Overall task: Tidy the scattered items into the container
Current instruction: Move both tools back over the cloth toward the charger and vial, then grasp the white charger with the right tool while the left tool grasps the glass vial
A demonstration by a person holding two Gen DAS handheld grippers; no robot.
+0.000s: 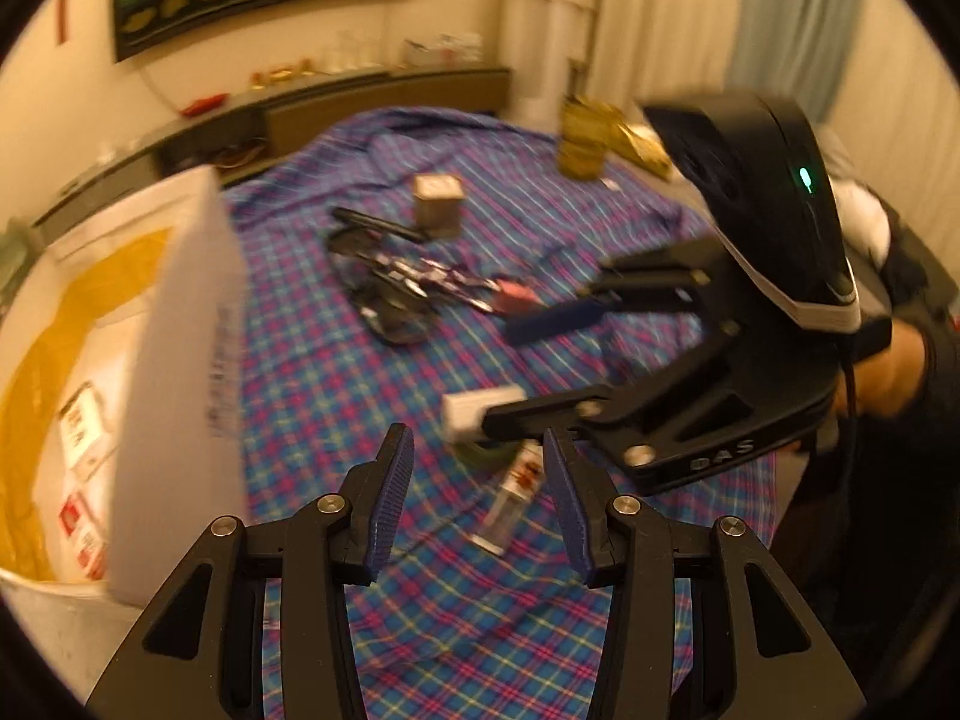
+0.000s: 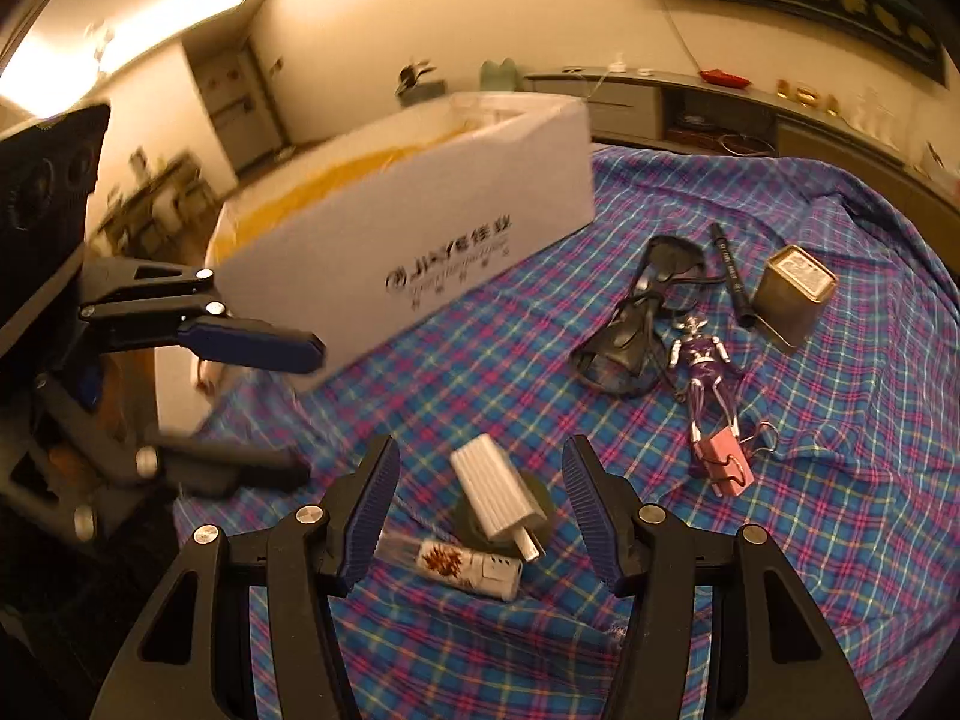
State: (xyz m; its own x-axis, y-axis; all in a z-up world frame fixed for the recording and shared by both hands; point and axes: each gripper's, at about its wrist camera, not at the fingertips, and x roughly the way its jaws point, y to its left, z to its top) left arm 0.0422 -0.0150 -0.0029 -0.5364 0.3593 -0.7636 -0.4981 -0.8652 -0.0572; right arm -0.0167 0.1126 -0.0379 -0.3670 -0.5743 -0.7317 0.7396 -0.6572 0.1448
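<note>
Between the spread blue pads of the right tool (image 2: 480, 516) lie two small things: a ribbed white block (image 2: 497, 499) resting on a dark green disc (image 2: 534, 504), and just nearer the tool, a small clear-and-white bottle (image 2: 465, 564). The block's long axis runs away from the tool and slightly toward its left pad; the bottle lies crosswise, pad to pad. Both tools stand wide and hold nothing. The left tool (image 1: 477, 498) also points at this cluster, with the bottle (image 1: 510, 501) between its pads, but the right tool looks the better placed, being squarely over the block.

Left of the right tool and further off stands the white box (image 2: 420, 240) with a yellow liner, the likely container. Ahead and to its right lie a purple figurine (image 2: 702, 360), a pink clip (image 2: 723, 456), a black pen (image 2: 732, 282), a tin (image 2: 792, 294) and some dark goggles (image 2: 636, 330).

All rests on a rumpled plaid cloth (image 2: 420, 396), apparently over a bed. Beyond are a low shelf (image 2: 750, 102) and curtains (image 1: 690, 12).
</note>
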